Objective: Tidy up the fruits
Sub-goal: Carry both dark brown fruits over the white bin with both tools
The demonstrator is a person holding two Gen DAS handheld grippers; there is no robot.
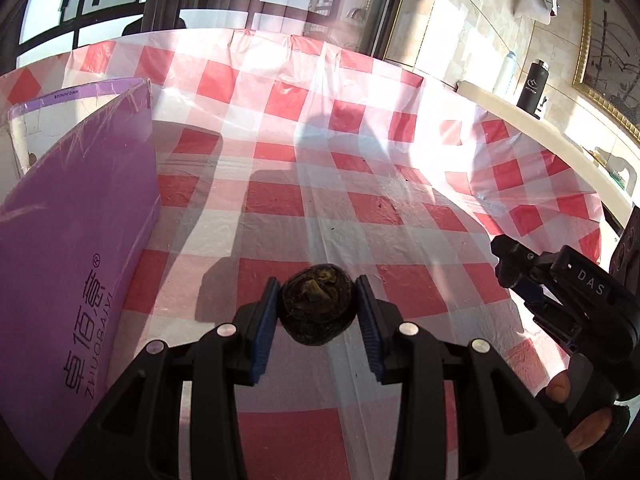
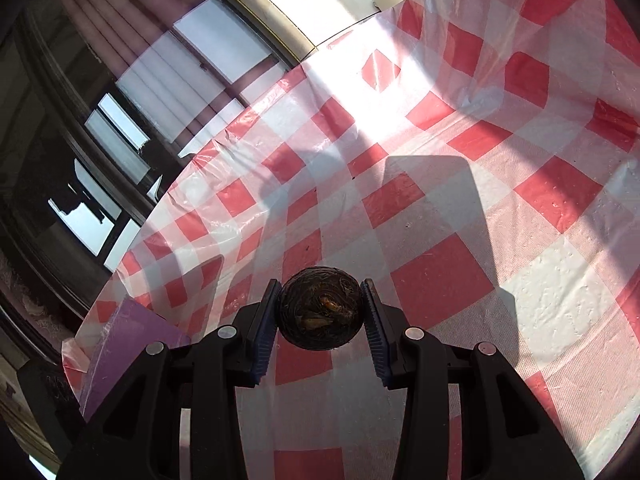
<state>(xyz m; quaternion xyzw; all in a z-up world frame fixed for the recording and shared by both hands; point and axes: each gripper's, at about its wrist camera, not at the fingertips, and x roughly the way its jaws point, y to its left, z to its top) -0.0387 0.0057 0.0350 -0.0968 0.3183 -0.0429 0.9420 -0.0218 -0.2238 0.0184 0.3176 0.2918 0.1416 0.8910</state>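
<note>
Only the left wrist view shows the purple cardboard box (image 1: pixel 76 232) broadside, left of the left gripper (image 1: pixel 318 306) pinching a dark wrinkled round fruit (image 1: pixel 318 304) over the red-checked plastic tablecloth (image 1: pixel 360 152), while the right gripper (image 2: pixel 320 308) pinches a second dark round fruit (image 2: pixel 320 308).

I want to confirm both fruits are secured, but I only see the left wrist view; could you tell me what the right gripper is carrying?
Observer: The right gripper is shut on a dark round fruit, pressed between both pads.
Operator: Thank you. Can that camera see the purple box?
Observer: Yes, a corner of the purple box shows at its lower left, on the checked tablecloth.
Operator: Is the left gripper visible there?
Observer: No, the right wrist view does not show it.
</note>
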